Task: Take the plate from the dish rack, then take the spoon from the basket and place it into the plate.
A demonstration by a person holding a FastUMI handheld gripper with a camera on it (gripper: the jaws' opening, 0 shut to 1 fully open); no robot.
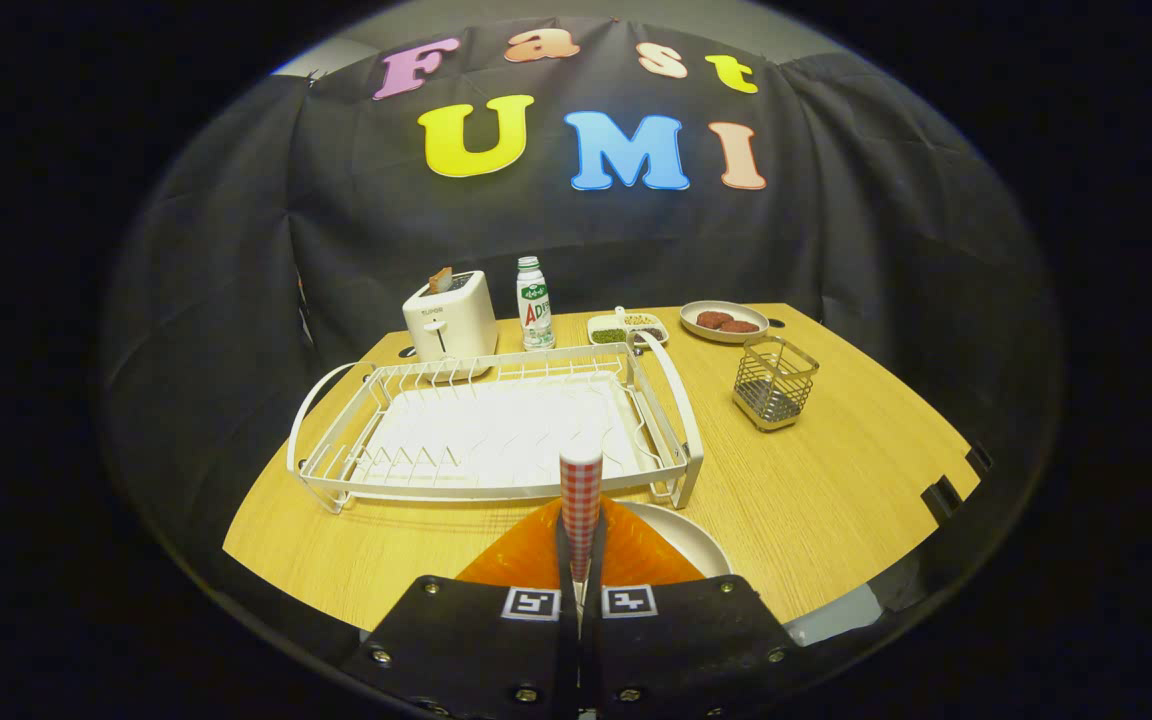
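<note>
Hand-held gripper clenched on a spoon: both orange fingers press its red-checked handle, which stands up between them. Plate lies on the wooden surface under and just right of the fingers, near side of the dish rack. Rack is white, nothing in it. Wire basket sits right of the rack, apart from it. Far side: toaster, bottle, small tray, dish with brown patties.
</note>
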